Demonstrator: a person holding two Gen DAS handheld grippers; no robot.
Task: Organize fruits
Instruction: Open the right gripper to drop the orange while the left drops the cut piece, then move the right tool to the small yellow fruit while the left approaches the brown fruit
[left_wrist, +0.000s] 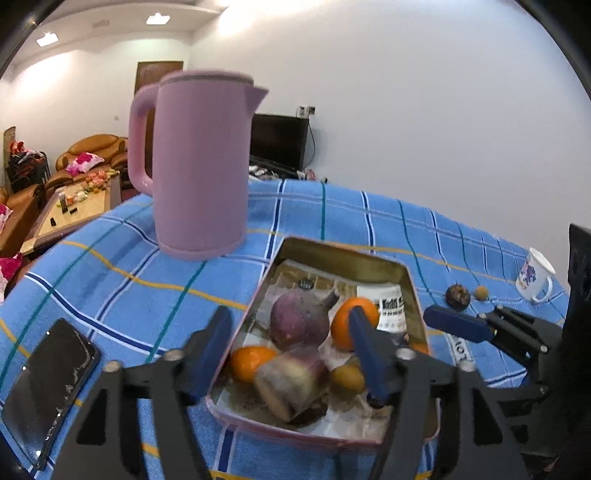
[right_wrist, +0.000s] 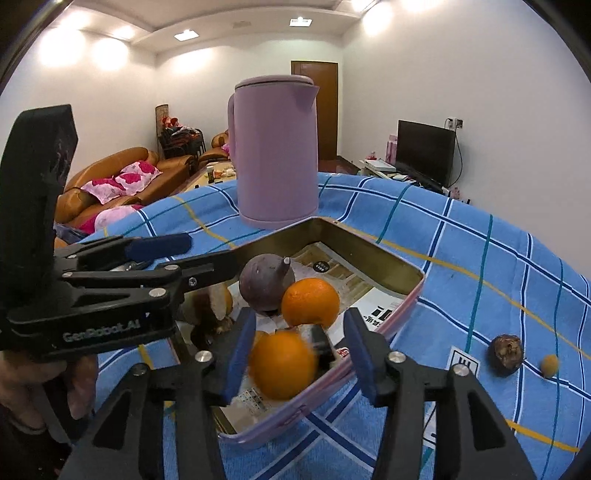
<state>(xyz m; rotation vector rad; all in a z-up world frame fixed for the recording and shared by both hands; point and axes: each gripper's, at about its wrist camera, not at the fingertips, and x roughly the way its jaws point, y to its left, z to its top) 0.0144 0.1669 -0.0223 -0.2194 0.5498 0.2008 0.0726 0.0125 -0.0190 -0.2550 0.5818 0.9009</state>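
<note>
A pink tin (left_wrist: 343, 251) with a gold inside lies on the blue checked cloth. It holds a round purple fruit (left_wrist: 299, 317), two oranges (left_wrist: 351, 314) (left_wrist: 251, 362) and a small yellow fruit (left_wrist: 349, 376). My left gripper (left_wrist: 291, 354) hangs open over the tin, with a blurred purple-and-white fruit piece (left_wrist: 295, 380) loose below its fingers. In the right wrist view, my right gripper (right_wrist: 301, 350) is open above the tin's near corner (right_wrist: 258, 439). A blurred orange (right_wrist: 282, 363) sits between its fingers with a gap on the right side. The purple fruit (right_wrist: 264, 282) and another orange (right_wrist: 310, 301) lie behind it.
A pink kettle (left_wrist: 199, 166) stands just behind the tin. A dark phone (left_wrist: 48, 391) lies at the left edge of the cloth. To the right lie a dark wrinkled fruit (right_wrist: 505, 354), a small yellow fruit (right_wrist: 549, 364) and a white mug (left_wrist: 535, 275).
</note>
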